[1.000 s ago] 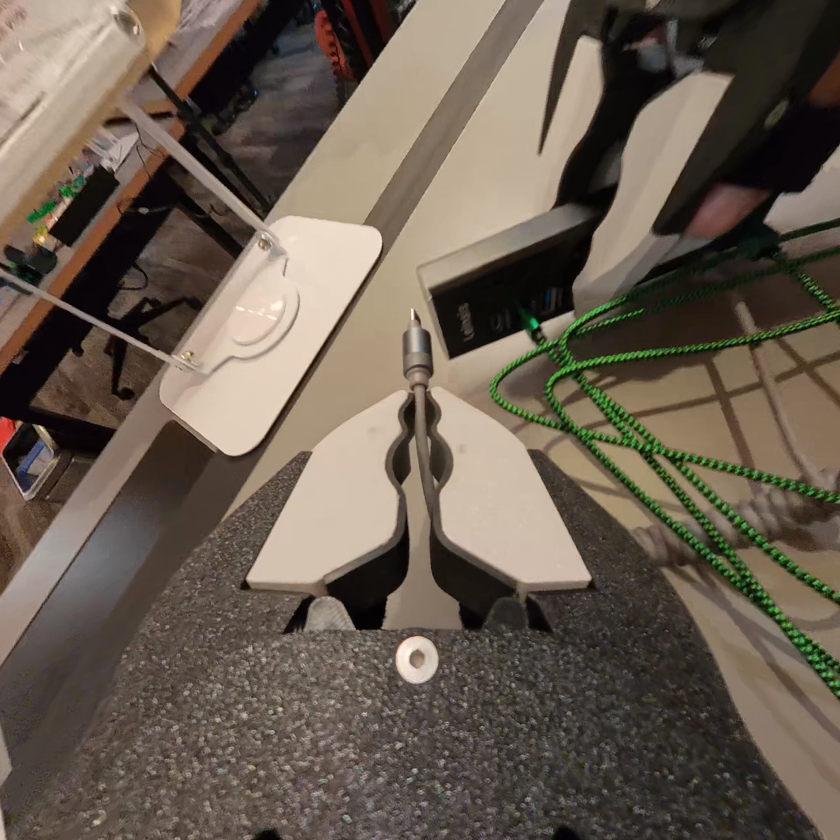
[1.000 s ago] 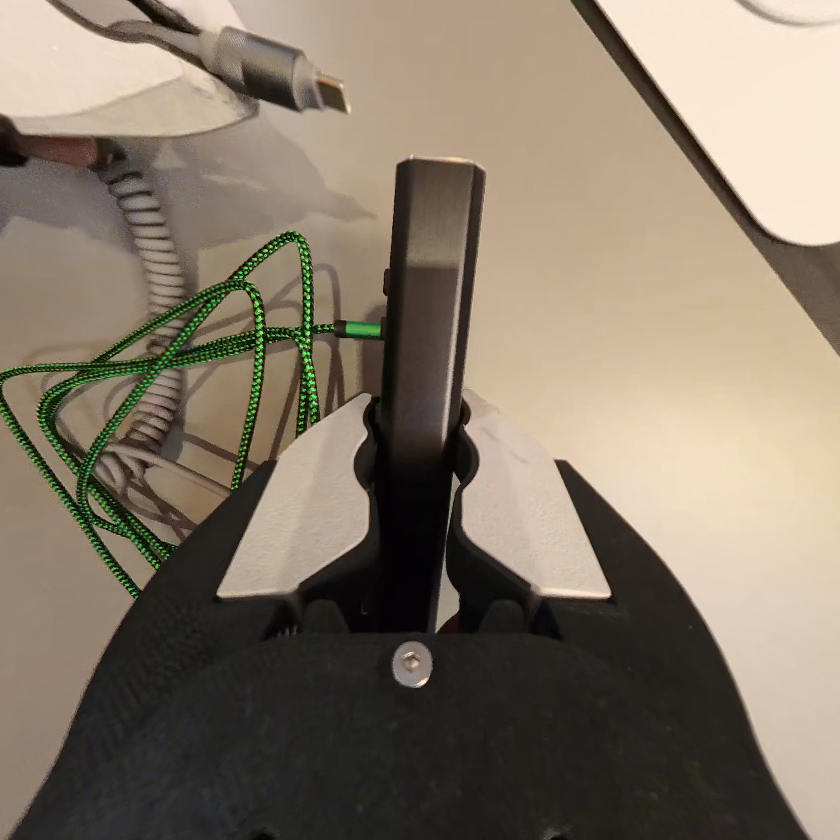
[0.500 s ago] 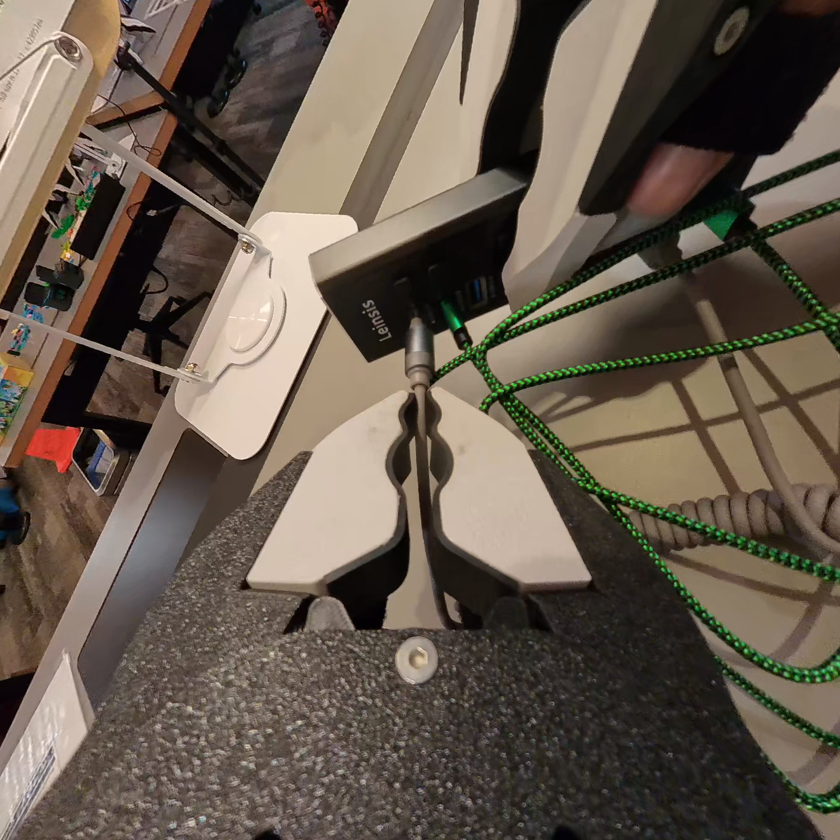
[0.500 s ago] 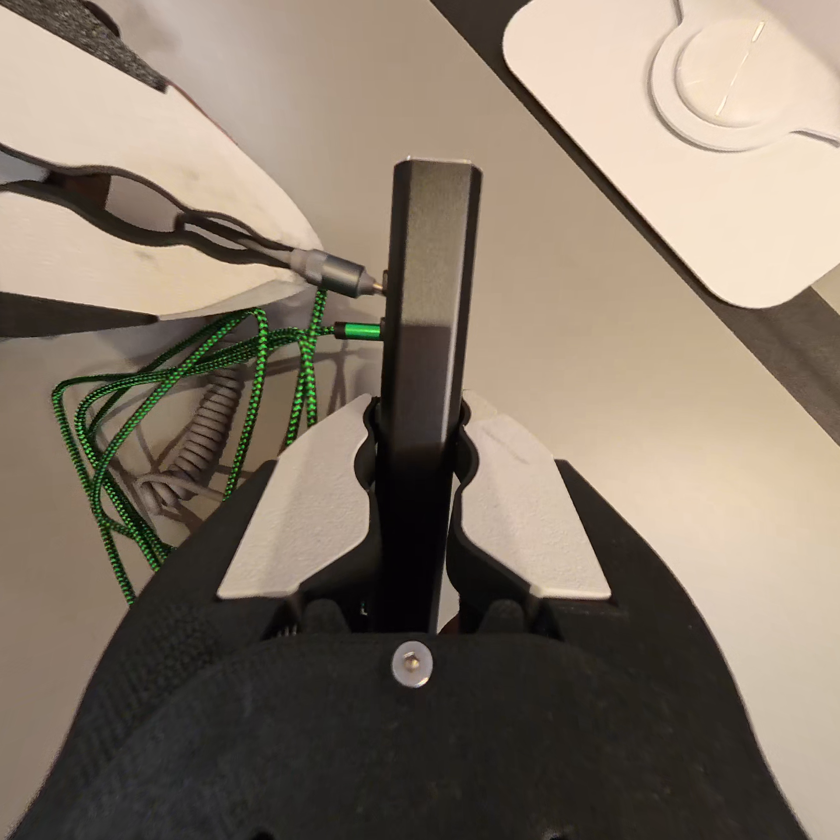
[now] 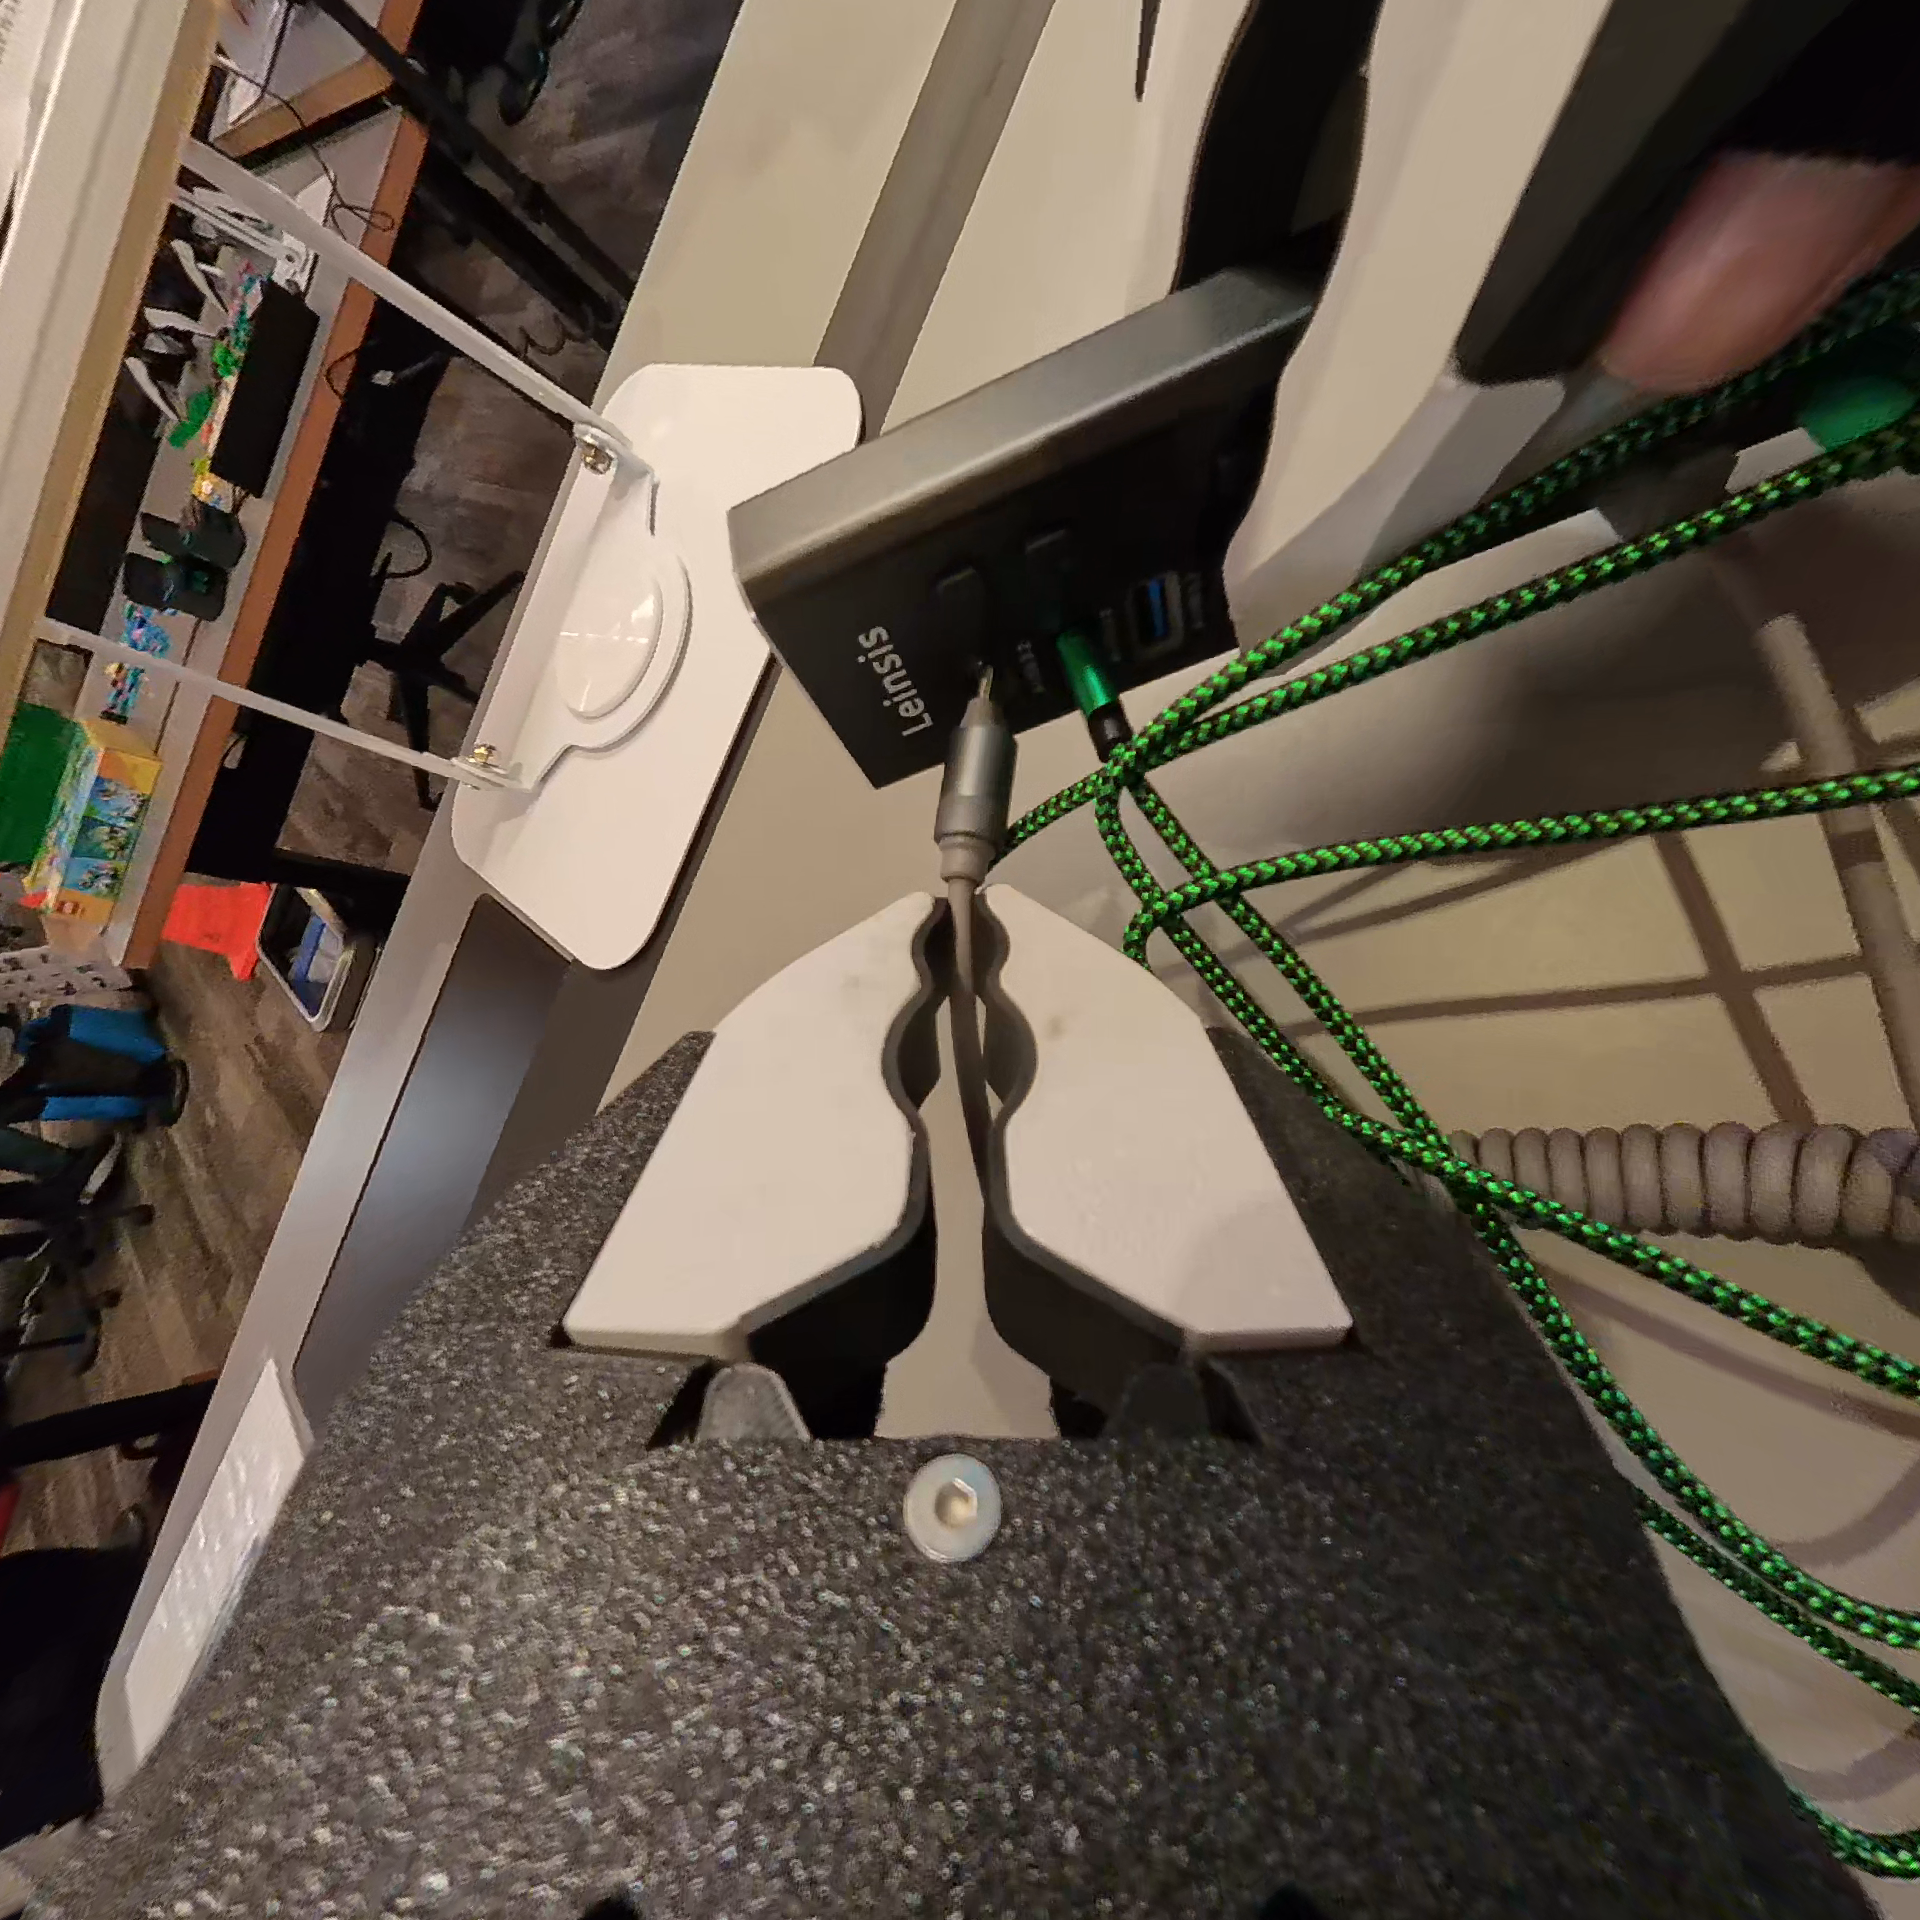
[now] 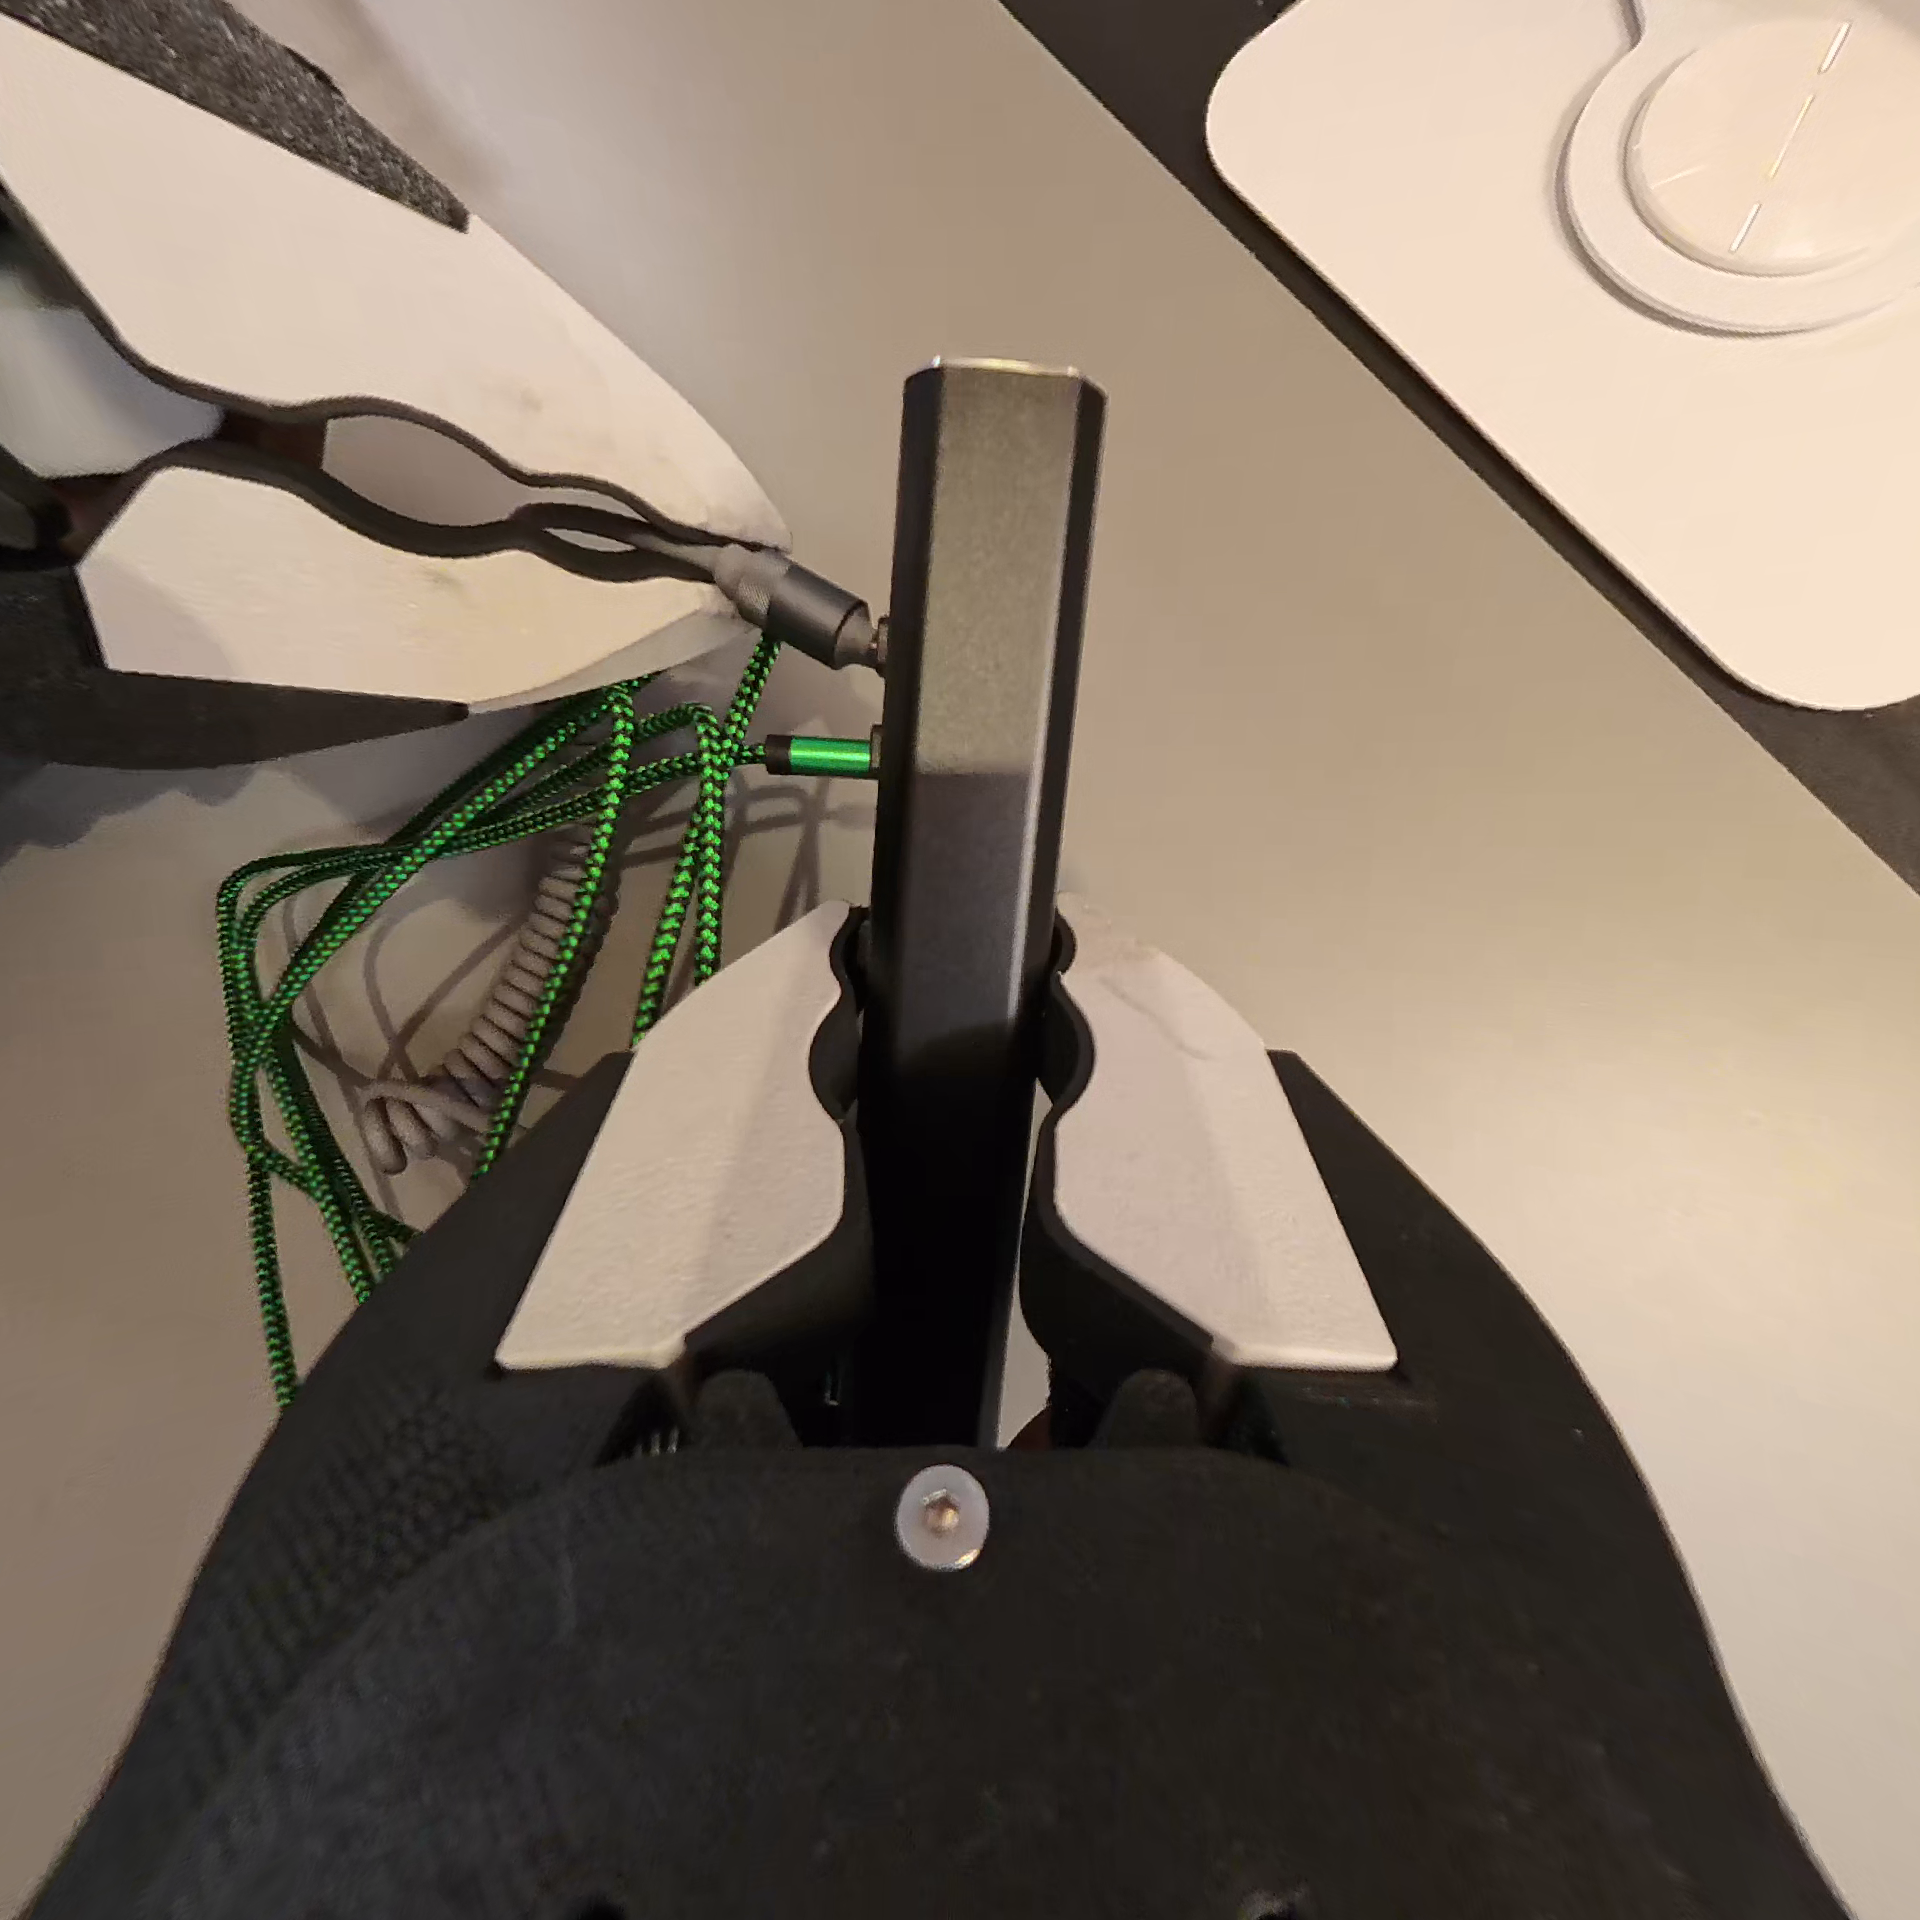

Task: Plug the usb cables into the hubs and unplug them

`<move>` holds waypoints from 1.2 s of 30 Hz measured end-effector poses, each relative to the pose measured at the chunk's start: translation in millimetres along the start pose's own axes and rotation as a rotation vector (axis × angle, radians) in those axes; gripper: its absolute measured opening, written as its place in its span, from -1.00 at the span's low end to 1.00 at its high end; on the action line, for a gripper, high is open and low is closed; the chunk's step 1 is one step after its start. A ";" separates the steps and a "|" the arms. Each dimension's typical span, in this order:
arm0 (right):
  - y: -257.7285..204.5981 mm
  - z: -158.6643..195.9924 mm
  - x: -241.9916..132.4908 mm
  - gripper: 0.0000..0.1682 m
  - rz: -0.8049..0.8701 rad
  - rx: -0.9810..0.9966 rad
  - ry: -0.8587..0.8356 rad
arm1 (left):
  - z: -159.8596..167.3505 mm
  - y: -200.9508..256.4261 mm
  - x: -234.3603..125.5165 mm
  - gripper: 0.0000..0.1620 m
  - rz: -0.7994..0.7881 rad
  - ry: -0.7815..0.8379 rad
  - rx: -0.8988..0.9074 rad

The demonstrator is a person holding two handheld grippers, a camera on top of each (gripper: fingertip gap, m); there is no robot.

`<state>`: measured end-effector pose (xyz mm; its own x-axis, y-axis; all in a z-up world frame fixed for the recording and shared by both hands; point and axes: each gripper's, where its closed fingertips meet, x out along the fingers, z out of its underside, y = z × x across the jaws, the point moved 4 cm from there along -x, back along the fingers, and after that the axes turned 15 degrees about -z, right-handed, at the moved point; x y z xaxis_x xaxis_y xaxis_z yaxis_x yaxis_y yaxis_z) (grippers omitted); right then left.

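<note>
We've got the right hand-held gripper [image 6: 956, 935] clamped on the dark hub [image 6: 982, 665], held edge-up above the desk [image 6: 1403, 935]. Left hand-held gripper [image 5: 961, 909] is pinching the grey cable [image 5: 964, 1039] just behind its metal plug [image 5: 971, 769]; plug tip sits at a hub port, we can't tell whether it's fully seated. Green braided cable [image 5: 1351, 852] is already plugged in beside it, its slack looped on the desk over a coiled grey cord [image 5: 1683, 1179].
</note>
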<state>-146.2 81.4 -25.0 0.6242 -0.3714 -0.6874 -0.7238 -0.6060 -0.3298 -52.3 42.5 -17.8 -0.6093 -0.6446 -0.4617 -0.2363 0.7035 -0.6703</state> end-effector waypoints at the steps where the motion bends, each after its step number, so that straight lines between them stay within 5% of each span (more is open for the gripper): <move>1: -0.3 -0.6 0.5 -0.66 0.007 0.000 0.002 | -0.2 0.0 -0.3 -0.97 -0.015 -0.008 0.014; 26: -6.9 -1.0 9.1 -0.63 0.069 -0.151 -0.045 | -2.6 6.6 -2.1 -0.97 0.066 0.062 -0.013; 36: 4.2 -1.8 -24.3 -0.65 0.147 -0.219 -0.029 | -34.2 -22.8 -31.3 -0.68 0.042 0.392 -0.221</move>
<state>-163.9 86.6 -8.5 0.5063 -0.4480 -0.7368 -0.7232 -0.6860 -0.0799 -53.6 56.9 31.8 -0.8524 -0.4822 -0.2024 -0.3355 0.8012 -0.4955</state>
